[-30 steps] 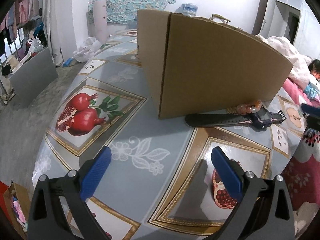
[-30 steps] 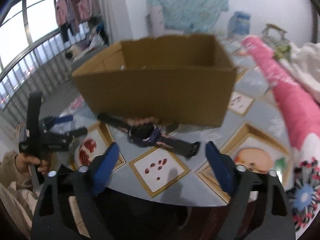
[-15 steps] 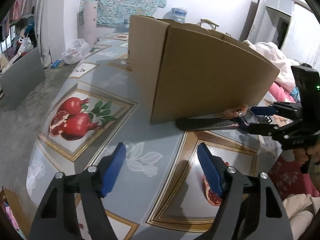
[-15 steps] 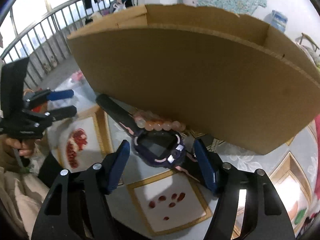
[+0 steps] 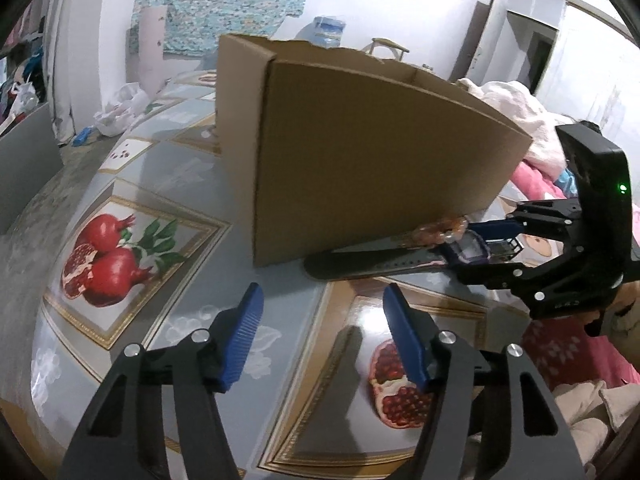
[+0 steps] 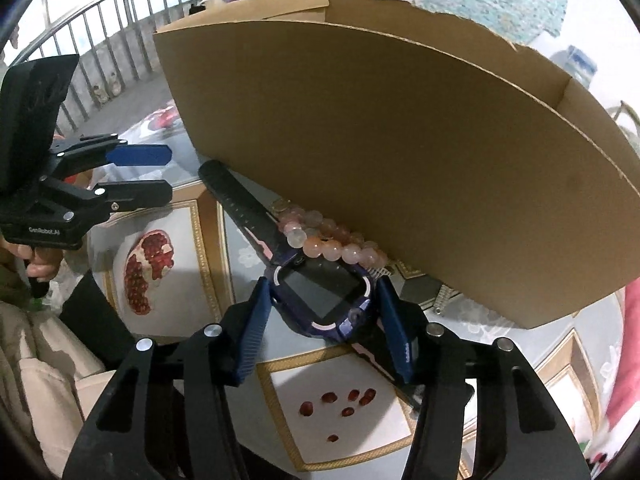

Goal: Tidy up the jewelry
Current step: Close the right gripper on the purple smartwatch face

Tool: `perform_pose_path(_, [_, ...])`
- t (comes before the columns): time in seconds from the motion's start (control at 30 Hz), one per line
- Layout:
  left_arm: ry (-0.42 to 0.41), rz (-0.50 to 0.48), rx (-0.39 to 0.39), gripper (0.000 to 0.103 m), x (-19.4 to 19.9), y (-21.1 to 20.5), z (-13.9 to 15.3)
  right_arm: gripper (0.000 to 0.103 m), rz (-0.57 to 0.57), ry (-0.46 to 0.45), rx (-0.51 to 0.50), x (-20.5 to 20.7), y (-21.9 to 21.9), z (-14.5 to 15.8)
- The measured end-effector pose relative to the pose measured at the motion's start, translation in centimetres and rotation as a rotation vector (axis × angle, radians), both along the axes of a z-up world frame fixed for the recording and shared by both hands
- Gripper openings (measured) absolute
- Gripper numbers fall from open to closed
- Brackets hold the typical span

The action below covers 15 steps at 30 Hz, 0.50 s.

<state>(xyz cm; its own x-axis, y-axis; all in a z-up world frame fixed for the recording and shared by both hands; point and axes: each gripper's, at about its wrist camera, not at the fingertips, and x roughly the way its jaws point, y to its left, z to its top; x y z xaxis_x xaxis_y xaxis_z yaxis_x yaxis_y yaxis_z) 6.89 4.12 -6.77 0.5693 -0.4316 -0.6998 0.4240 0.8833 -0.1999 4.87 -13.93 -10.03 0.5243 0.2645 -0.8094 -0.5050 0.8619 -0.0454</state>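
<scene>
A dark purple smartwatch [image 6: 324,296] with a black strap lies on the table against the front wall of a tall cardboard box [image 6: 380,152]. A pink bead bracelet [image 6: 332,244] rests between the watch and the box. My right gripper [image 6: 322,286] straddles the watch face and its jaws are closing, with the blue pads [image 6: 252,332] close beside the case. In the left wrist view, the watch [image 5: 380,262], bracelet [image 5: 440,230] and right gripper [image 5: 476,250] sit at the box's [image 5: 360,168] right corner. My left gripper [image 5: 322,294] hovers over the tablecloth, closing on nothing.
The table [image 5: 160,184] wears a grey cloth printed with pomegranates. A small sparkly strip [image 6: 444,296] lies by the box's foot. Pink and white bedding [image 5: 540,172] is piled at the right. A railing [image 6: 100,40] and floor clutter lie beyond the table's left edge.
The right gripper has come in low over the watch and its jaws have narrowed around the face. The left gripper's jaws have also narrowed, while it stayed over the same patch of cloth.
</scene>
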Motion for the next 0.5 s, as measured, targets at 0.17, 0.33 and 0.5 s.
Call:
perform_pose_path(0.17, [-0.006, -0.037, 0.009, 0.061, -0.4, -1.2, 0.3, 0.050, 0.010, 0.042, 0.078, -0.5, -1.0, 0.4])
perform_pose_path(0.33, [-0.033, -0.092, 0.058, 0.061, -0.9, -3.1, 0.7, 0.050, 0.013, 0.090, 0.180, -0.3, -2.7, 0.9])
perform_pose_path(0.5, [-0.097, -0.137, 0.209, 0.061, -1.3, -6.0, 0.8, 0.050, 0.021, 0.163, 0.298, 0.6, -4.6, 0.0])
